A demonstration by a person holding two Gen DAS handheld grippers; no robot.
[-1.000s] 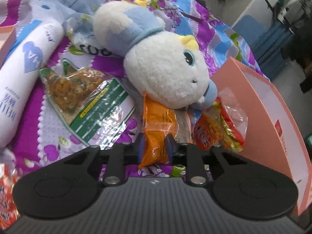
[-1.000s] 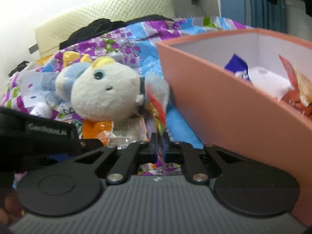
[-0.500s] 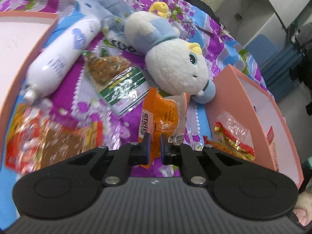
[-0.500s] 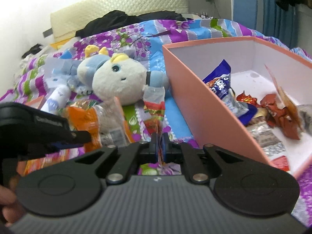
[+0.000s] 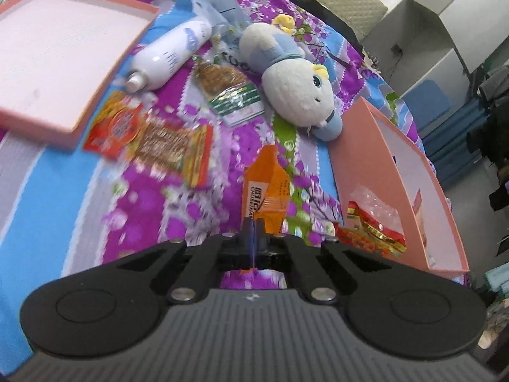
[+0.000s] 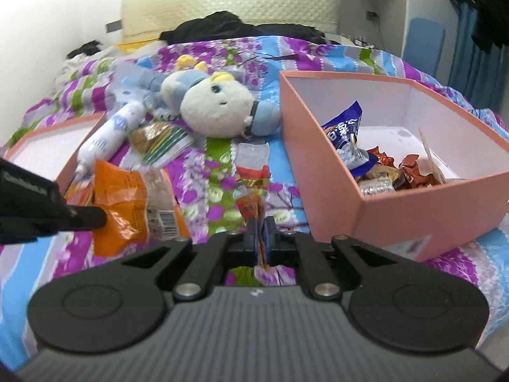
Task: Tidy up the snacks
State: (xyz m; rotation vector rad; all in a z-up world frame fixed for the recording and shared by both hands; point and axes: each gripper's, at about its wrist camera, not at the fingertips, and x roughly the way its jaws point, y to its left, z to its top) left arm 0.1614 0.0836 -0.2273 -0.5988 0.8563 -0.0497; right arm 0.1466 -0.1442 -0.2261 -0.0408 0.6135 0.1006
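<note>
My left gripper [image 5: 253, 226] is shut on an orange snack packet [image 5: 265, 191] and holds it above the bedspread; the packet also shows in the right wrist view [image 6: 127, 200]. My right gripper [image 6: 261, 232] is shut on a red and clear snack packet [image 6: 253, 184], which also shows in the left wrist view [image 5: 372, 222]. The pink box [image 6: 413, 210] stands to the right with several snacks inside. A green and white packet [image 5: 232, 94] and red packets [image 5: 178, 146] lie on the bed.
A plush toy [image 5: 296, 86] lies beside the box. A white bottle [image 5: 168, 57] and the pink box lid [image 5: 57, 51] lie at the left. A patterned bedspread [image 5: 63, 207] covers the bed.
Both grippers have risen and pulled back with their packets lifted off the bed. The box interior and the lid have come into view.
</note>
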